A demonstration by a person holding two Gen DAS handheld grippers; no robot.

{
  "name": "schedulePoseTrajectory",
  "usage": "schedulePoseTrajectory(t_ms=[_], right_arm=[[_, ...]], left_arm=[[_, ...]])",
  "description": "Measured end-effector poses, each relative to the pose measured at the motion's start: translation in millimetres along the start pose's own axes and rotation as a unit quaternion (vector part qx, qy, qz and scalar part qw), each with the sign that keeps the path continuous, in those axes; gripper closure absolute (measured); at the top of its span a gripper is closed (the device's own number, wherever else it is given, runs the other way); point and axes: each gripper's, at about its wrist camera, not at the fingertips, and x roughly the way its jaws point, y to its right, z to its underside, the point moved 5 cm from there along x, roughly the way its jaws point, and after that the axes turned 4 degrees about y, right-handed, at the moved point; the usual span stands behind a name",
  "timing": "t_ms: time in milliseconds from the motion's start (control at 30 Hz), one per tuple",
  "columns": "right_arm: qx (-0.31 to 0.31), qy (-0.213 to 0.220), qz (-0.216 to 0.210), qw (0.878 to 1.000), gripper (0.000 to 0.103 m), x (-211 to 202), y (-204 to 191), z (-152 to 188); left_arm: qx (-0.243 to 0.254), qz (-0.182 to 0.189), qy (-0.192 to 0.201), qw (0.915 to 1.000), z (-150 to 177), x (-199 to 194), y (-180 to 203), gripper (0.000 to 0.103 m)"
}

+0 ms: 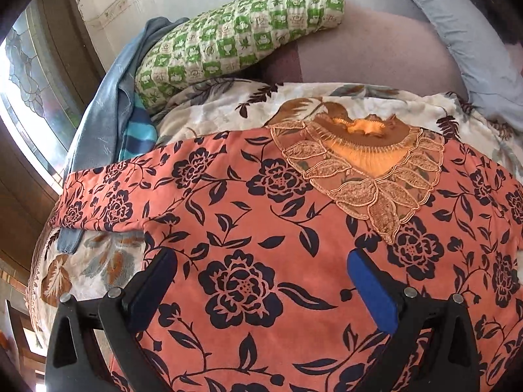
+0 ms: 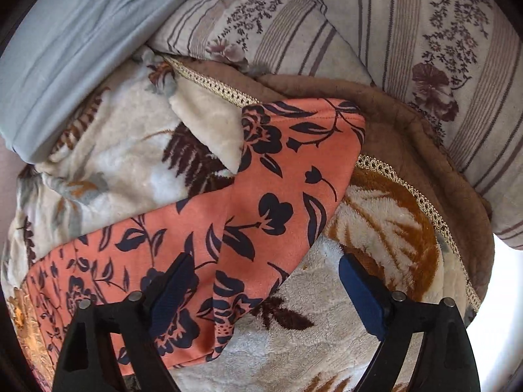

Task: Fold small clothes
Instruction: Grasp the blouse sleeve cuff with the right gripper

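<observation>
An orange top (image 1: pixel 261 202) with dark blue flowers lies spread flat on a fleece blanket, its lace collar (image 1: pixel 362 176) toward the far side. My left gripper (image 1: pixel 261 254) hovers open just above the body of the top, with both blue pads clear of the cloth. In the right wrist view one sleeve of the top (image 2: pixel 287 170) runs up and to the right across the blanket. Over the sleeve's lower edge, my right gripper (image 2: pixel 266 258) stands open. Its left finger is above the orange cloth and its right finger is above the blanket.
The cream fleece blanket (image 1: pixel 215 114) with brown leaves covers the bed. A green checked pillow (image 1: pixel 235 36) and blue garments (image 1: pixel 108 121) lie at the far left. A pale blue pillow (image 2: pixel 72 45), a striped floral quilt (image 2: pixel 425 49) and a brown quilted cover (image 2: pixel 402 121) lie beyond the sleeve.
</observation>
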Motion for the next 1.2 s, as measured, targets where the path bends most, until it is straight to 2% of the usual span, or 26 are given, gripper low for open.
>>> schedulePoseTrajectory(t_ms=[33,67,100,167,233,300,467,533,633,733,800,833,900,933,1067,1100,1200], right_arm=[[0.004,-0.006,0.001,1.0,0.04,3,1,2],[0.014,-0.013,-0.008,1.0,0.065,6,3,4],[0.028,-0.013,-0.015,0.999,0.069,6,7,6],[0.053,0.006,-0.025,0.998,0.072,0,15,8],[0.08,0.027,-0.054,0.995,0.079,-11,22,9],[0.098,0.053,-0.084,0.99,0.082,-27,24,9],[0.155,0.077,-0.224,0.959,0.085,-68,12,9],[0.141,0.074,-0.217,0.963,0.085,-91,-4,10],[0.173,0.053,-0.235,0.955,0.084,-109,-11,10],[0.127,0.067,-0.145,0.979,0.083,-109,-11,1],[0.098,0.075,-0.116,0.986,0.082,-99,-7,-2],[0.082,0.071,-0.098,0.989,0.077,-92,-7,-2],[0.053,0.07,-0.066,0.994,0.056,-77,-11,0],[0.046,0.076,-0.049,0.995,0.034,-67,-13,-1],[0.023,0.095,0.056,0.994,0.031,-45,-11,-3],[0.017,0.087,0.068,0.994,0.031,-36,-11,-4],[0.024,0.057,0.063,0.996,0.031,-10,-8,-7]], left_arm=[[0.001,0.001,-0.001,1.0,2,3,-4,0.0],[-0.002,-0.001,0.0,1.0,3,6,-9,0.0],[-0.006,-0.004,0.001,1.0,3,8,-15,0.0],[-0.021,-0.003,0.002,0.9998,2,13,-30,0.0],[-0.042,-0.009,0.005,0.9991,-1,17,-48,0.0],[-0.058,-0.015,0.01,0.9982,-3,18,-65,0.0],[-0.112,-0.021,0.009,0.9934,-4,22,-103,0.0],[-0.133,-0.024,0.01,0.9907,-3,23,-113,0.0],[-0.138,-0.028,0.022,0.9898,-2,21,-120,0.0],[-0.136,-0.012,0.024,0.9904,-1,18,-118,0.0],[-0.13,-0.007,0.029,0.991,-1,14,-113,0.0],[-0.124,-0.004,0.032,0.9917,-2,13,-109,0.0],[-0.108,-0.003,0.035,0.9936,-4,12,-99,0.0],[-0.098,-0.003,0.035,0.9945,-4,12,-93,0.0],[-0.066,-0.003,0.036,0.9972,-2,13,-77,0.0],[-0.062,-0.003,0.037,0.9974,-2,13,-74,0.0],[-0.053,-0.002,0.039,0.9978,-2,14,-68,0.0]])
